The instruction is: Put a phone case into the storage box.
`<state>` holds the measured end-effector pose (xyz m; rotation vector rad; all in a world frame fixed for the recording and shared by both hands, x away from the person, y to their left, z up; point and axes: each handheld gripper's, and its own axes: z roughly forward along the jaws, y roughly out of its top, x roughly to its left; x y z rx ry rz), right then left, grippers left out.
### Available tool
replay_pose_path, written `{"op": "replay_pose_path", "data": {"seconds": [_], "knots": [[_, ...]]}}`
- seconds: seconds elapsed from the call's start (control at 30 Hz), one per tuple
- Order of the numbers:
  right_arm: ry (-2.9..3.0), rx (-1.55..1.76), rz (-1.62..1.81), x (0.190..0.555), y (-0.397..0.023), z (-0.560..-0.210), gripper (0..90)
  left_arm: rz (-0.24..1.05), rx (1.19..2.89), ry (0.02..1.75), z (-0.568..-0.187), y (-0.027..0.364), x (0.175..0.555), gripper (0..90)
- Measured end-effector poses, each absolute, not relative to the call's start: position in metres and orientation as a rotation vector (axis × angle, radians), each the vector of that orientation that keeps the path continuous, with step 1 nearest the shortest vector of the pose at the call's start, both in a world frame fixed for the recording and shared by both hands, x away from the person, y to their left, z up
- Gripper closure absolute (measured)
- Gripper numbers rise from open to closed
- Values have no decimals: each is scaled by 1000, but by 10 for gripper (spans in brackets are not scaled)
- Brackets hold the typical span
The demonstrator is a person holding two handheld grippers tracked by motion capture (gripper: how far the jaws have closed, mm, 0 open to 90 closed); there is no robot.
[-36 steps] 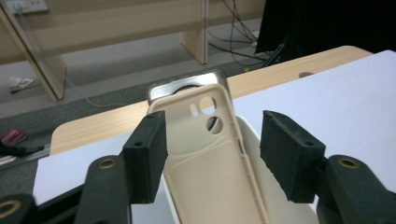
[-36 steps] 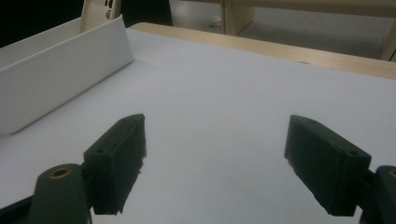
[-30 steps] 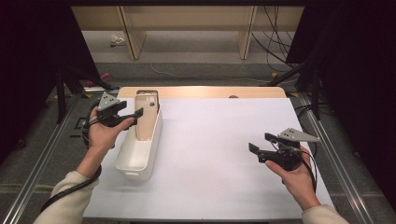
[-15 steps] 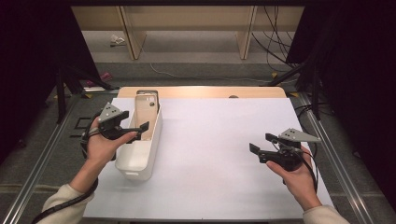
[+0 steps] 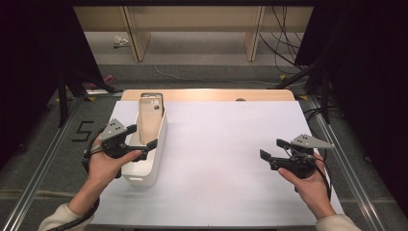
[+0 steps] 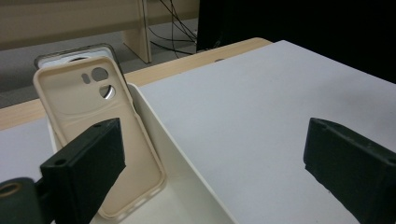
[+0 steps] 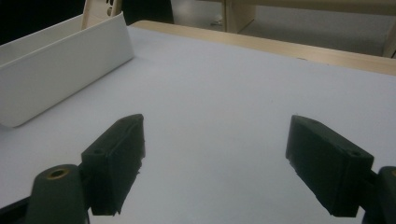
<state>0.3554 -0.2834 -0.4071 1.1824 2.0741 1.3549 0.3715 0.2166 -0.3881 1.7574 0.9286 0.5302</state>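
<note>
My left gripper [image 5: 142, 137] sits over the near half of the white bin [image 5: 144, 175], its jaws spread wide with nothing between them; they have just been opening. In the left gripper view the beige case [image 6: 100, 135] stands just ahead of my left jaw, leaning up against the bin's far end, its camera cut-outs at the top and its hollow side facing me. Right behind it, touching or nearly so, a darker-rimmed case [image 6: 70, 53] pokes up a little higher. Neither jaw touches the beige case; the left jaw hangs in front of its lower part, and the right jaw hangs out past the bin's wall, over the white sheet [image 6: 261, 107]. The bin's long wall runs away from the gripper between the two jaws. From the high view the bin lies lengthwise, pointing away from me, with the cases at its far end, beyond the gripper's tips. My right gripper [image 5: 274, 149] is well apart from all this, off to the right of the bin and low over the bare sheet, its jaws also spread wide and holding nothing. In the right gripper view the bin [image 7: 60, 70] lies ahead and to the left of that gripper, with the top of the beige case [image 7: 100, 9] just showing above its far end.
</note>
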Motion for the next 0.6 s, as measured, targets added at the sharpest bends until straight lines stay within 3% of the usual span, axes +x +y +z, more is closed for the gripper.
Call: {"op": "replay_pose_path", "data": {"seconds": [0.6], "knots": [[2098,1170,1354,354,-283,-408,201,562,1769,842,-401,214,352,41]]}}
